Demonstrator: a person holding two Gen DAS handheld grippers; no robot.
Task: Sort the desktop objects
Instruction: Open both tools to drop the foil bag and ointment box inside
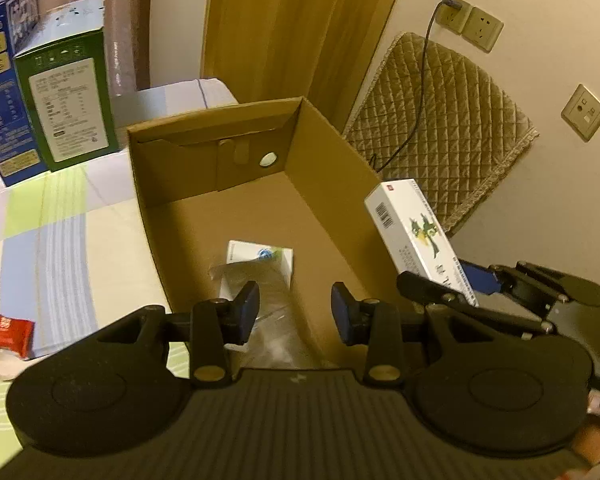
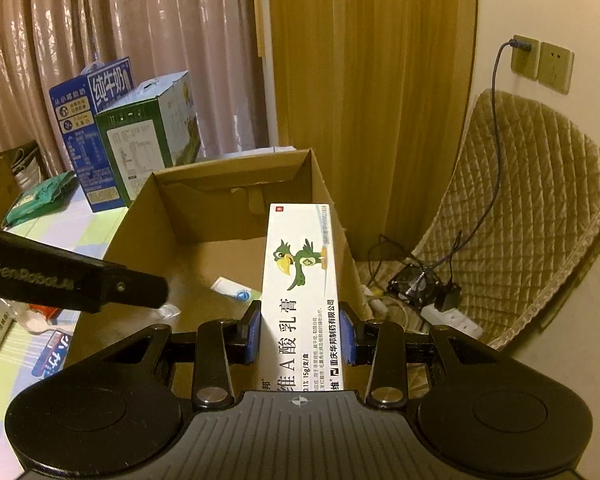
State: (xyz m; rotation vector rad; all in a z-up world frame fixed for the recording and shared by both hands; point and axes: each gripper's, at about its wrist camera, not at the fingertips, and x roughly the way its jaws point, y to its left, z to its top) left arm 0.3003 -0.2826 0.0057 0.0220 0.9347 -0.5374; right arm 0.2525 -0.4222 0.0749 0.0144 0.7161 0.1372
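- Right gripper (image 2: 300,334): clamping white ointment box (image 2: 300,280), centre frame, over cardboard box (image 2: 140,216).
- Left gripper (image 1: 295,312): hanging open, empty.
- Risk: ointment box is sitting near right wall; releasing early could be dropping it outside.

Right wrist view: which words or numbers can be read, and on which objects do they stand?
"维A酸乳膏", "15g/支/盒", "重庆华邦制药有限公司": white ointment box in the right gripper.
"纯牛奶": blue milk carton.
"GenRobot.AI": left gripper.
Green carton label: too small to read.
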